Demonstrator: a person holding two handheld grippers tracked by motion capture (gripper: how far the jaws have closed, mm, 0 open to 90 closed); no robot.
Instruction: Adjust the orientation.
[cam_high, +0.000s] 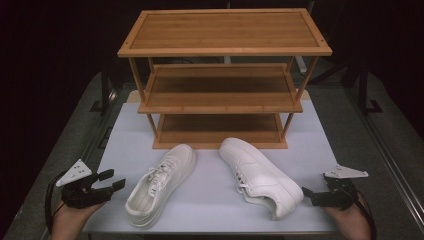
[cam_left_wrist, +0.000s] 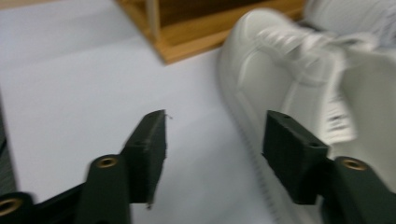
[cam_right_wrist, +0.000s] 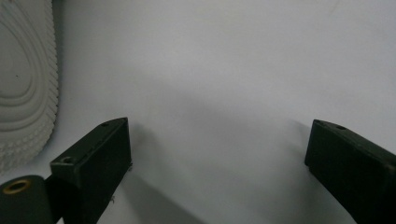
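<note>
High view: two white sneakers on desk (cam_high: 210, 210)
Left shoe (cam_high: 160, 184): upright, toe toward rack (cam_high: 225, 75)
Right shoe (cam_high: 260, 176): tipped on side
Left claw (cam_high: 116, 179): apart, empty
Right claw (cam_high: 306, 194): apart, empty

Two white sneakers (cam_high: 161, 185) (cam_high: 260, 175) block the middle of the desk (cam_high: 125, 135) before a wooden shoe rack (cam_high: 222, 80), leaving bare lanes along both side edges, a wedge between the shoes, and three open shelves.

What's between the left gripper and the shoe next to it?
Nothing: in the high view, only bare white table separates the left gripper from the left shoe.
</note>
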